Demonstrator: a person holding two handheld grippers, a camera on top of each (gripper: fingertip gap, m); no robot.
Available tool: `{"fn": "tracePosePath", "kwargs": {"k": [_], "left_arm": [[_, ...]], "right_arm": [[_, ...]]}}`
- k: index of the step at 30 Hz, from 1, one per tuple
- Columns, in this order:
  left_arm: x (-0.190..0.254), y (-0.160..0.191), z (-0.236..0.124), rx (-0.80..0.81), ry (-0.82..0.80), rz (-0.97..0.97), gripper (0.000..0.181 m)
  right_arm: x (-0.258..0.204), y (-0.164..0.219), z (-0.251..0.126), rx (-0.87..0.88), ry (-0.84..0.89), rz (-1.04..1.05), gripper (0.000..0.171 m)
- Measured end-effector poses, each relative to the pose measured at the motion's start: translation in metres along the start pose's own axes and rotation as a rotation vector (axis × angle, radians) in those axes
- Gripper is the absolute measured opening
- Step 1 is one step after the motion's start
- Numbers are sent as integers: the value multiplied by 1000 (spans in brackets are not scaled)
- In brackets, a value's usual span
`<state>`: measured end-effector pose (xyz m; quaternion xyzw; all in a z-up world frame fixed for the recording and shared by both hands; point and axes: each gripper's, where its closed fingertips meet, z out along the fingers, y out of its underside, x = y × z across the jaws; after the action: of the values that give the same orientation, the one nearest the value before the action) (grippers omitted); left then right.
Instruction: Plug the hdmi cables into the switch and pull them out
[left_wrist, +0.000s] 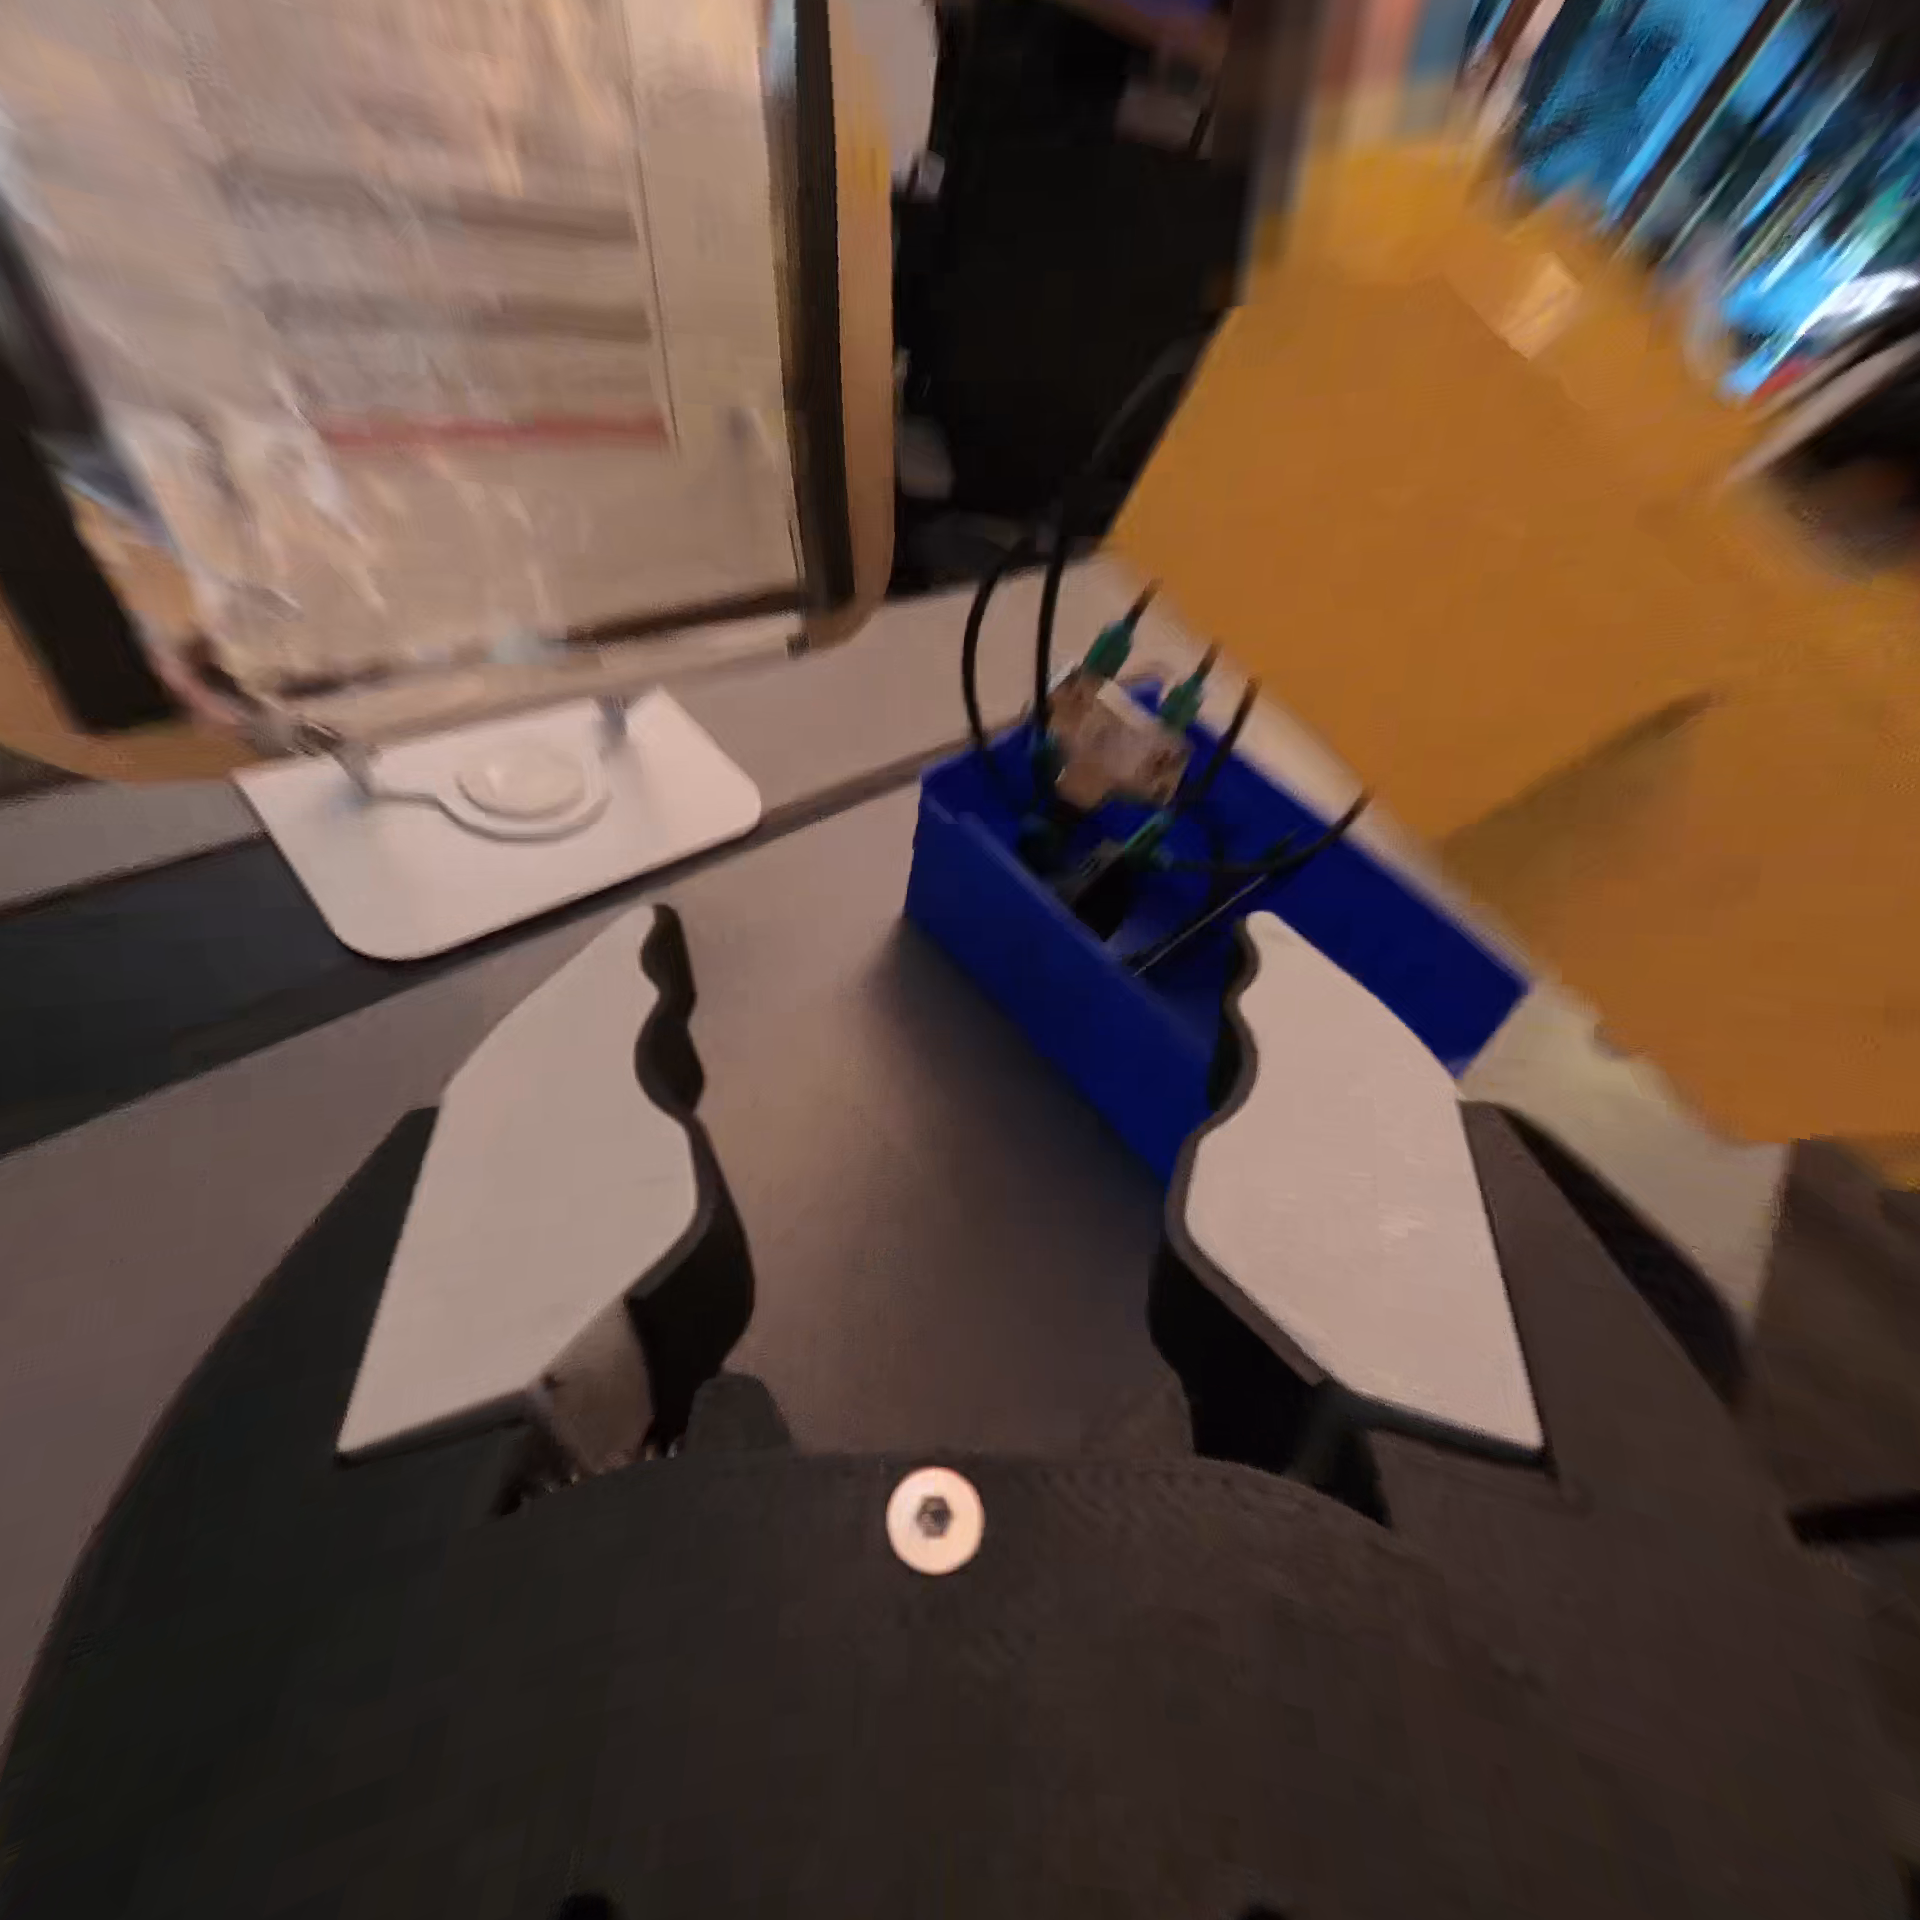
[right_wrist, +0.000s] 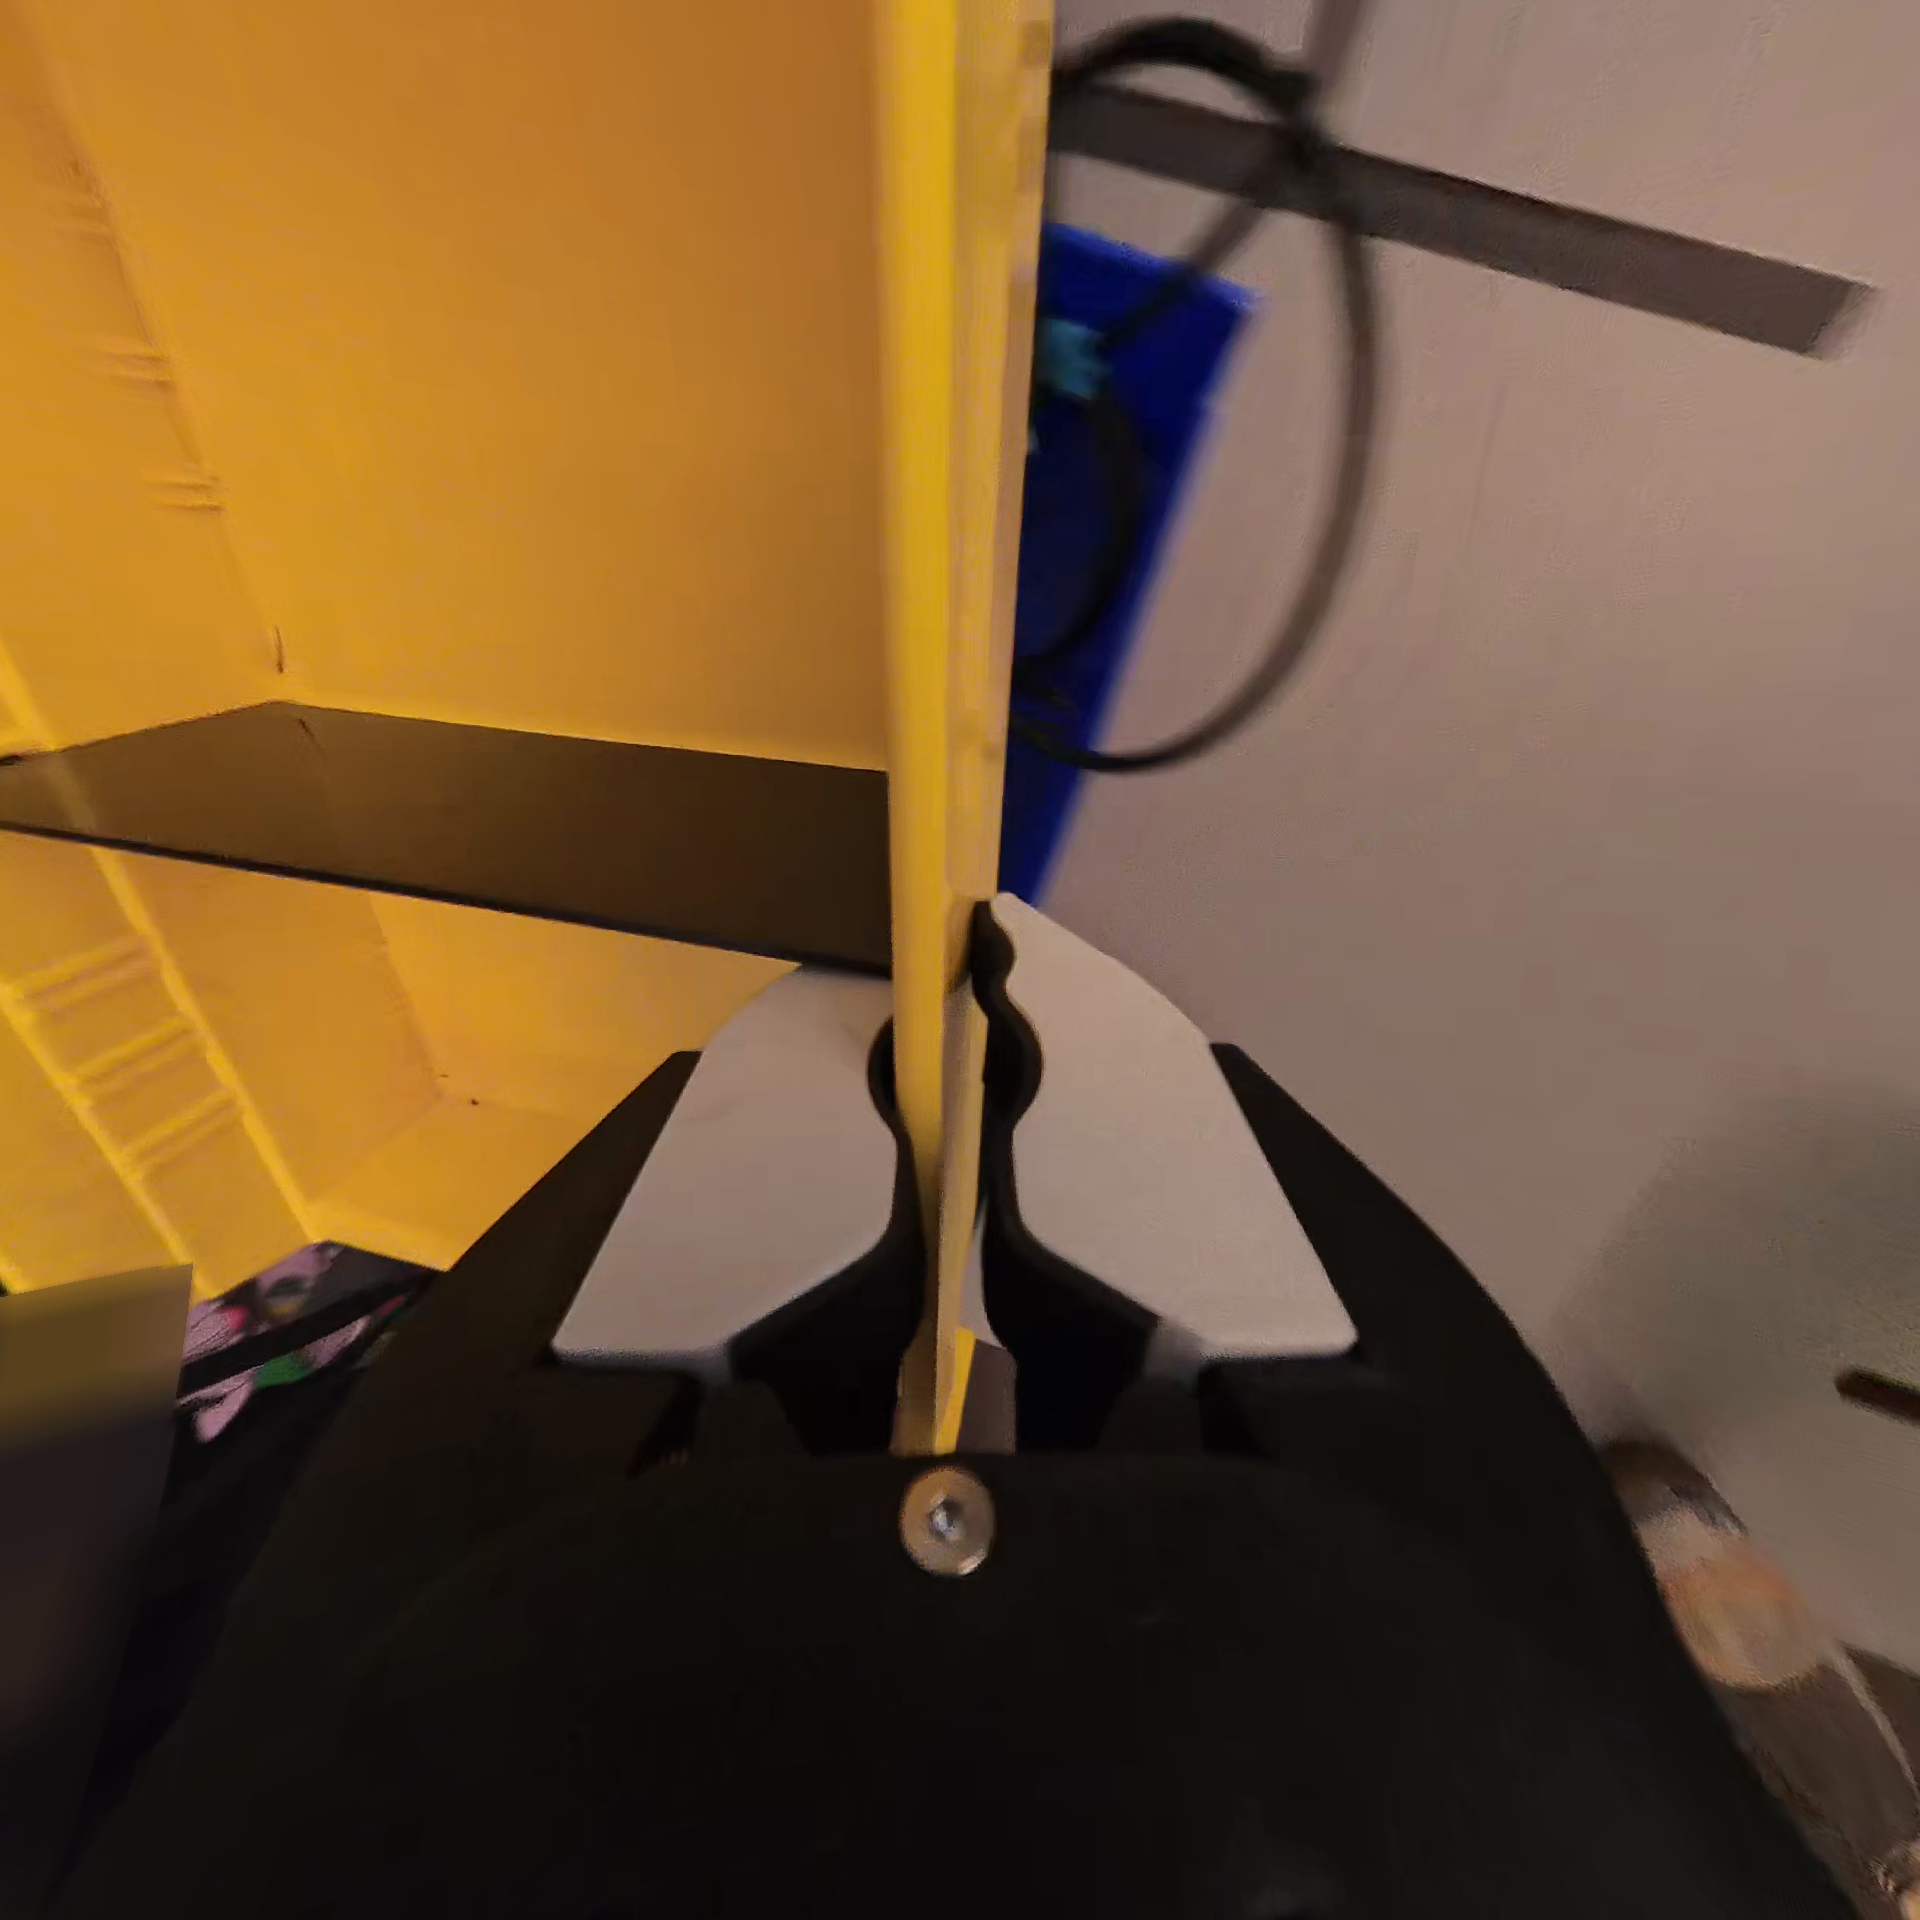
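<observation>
A blue bin (left_wrist: 1049, 997) stands on the dark table and holds black HDMI cables with green plugs (left_wrist: 1184, 696) and a small pale box, seemingly the switch (left_wrist: 1117, 753). My left gripper (left_wrist: 956, 935) is open and empty, just short of the blue bin, with its right finger over the bin's near end. My right gripper (right_wrist: 940, 966) is shut on the side wall of a yellow bin (right_wrist: 520, 364). That yellow bin (left_wrist: 1475, 582) hangs tilted and blurred right of the blue bin. The blue bin (right_wrist: 1122, 468) and a black cable loop (right_wrist: 1351, 468) show past the wall.
A monitor (left_wrist: 416, 343) on a white stand base (left_wrist: 499, 831) stands at the left back. A black divider (right_wrist: 468, 821) crosses the inside of the yellow bin. A dark strip (right_wrist: 1507, 239) lies on the pale surface. Both views are motion-blurred.
</observation>
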<state>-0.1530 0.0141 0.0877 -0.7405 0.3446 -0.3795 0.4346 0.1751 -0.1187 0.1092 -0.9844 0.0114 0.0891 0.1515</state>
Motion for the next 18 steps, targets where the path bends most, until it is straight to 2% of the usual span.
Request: {"fn": "tracePosePath", "kwargs": {"k": [1, 3, 5, 7, 10, 13, 15, 17, 18], "left_arm": [[9, 23, 36, -82, 39, -4, 98], [44, 73, 96, -271, 220, -102, 106], [67, 104, 132, -385, 328, -206, 107], [72, 123, 155, -406, 306, -208, 103], [71, 149, 171, -499, 234, -115, 104], [71, 156, 173, -550, 194, -61, 95], [71, 155, 169, -571, 205, -41, 75], [75, 151, 161, -573, 260, -26, 43], [71, 151, 155, -594, 260, -26, 35]], "right_arm": [[24, 11, -12, 35, 27, 40, 9], [68, 34, -30, 108, 50, 141, 8], [107, 59, -40, 161, 65, 228, 8], [139, 85, -42, 193, 84, 299, 8], [176, 122, -31, 206, 97, 384, 8], [202, 152, -7, 179, 80, 462, 8], [214, 167, 11, 139, 82, 495, 8], [219, 178, 30, 90, 93, 508, 8], [220, 181, 39, 63, 97, 504, 8]]}}
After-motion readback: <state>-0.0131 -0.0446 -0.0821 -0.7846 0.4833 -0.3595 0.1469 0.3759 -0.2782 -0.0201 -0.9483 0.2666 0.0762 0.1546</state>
